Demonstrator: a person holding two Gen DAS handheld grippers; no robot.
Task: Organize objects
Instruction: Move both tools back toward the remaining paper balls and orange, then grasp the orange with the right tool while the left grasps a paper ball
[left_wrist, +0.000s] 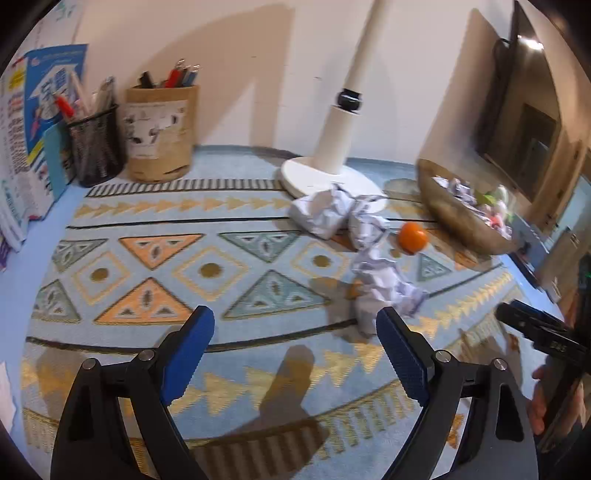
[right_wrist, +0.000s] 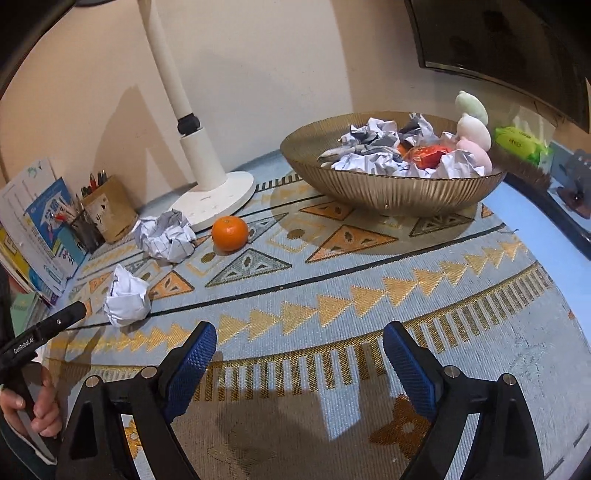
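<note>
An orange (left_wrist: 412, 237) (right_wrist: 229, 233) lies on the patterned mat beside crumpled paper balls. One paper ball (left_wrist: 384, 291) (right_wrist: 126, 297) lies nearest my left gripper, another (left_wrist: 325, 214) (right_wrist: 166, 236) by the lamp base. A gold ribbed bowl (left_wrist: 458, 218) (right_wrist: 391, 192) holds crumpled paper, a red packet and plush toys. My left gripper (left_wrist: 295, 321) is open and empty, just left of the near paper ball. My right gripper (right_wrist: 300, 334) is open and empty over the mat, in front of the bowl.
A white lamp base (left_wrist: 325, 177) (right_wrist: 218, 199) stands behind the paper balls. A mesh pen cup (left_wrist: 94, 147), a brown pen holder (left_wrist: 160, 133) and books (left_wrist: 33, 133) stand at the far left. A monitor (right_wrist: 498, 37) hangs at the right.
</note>
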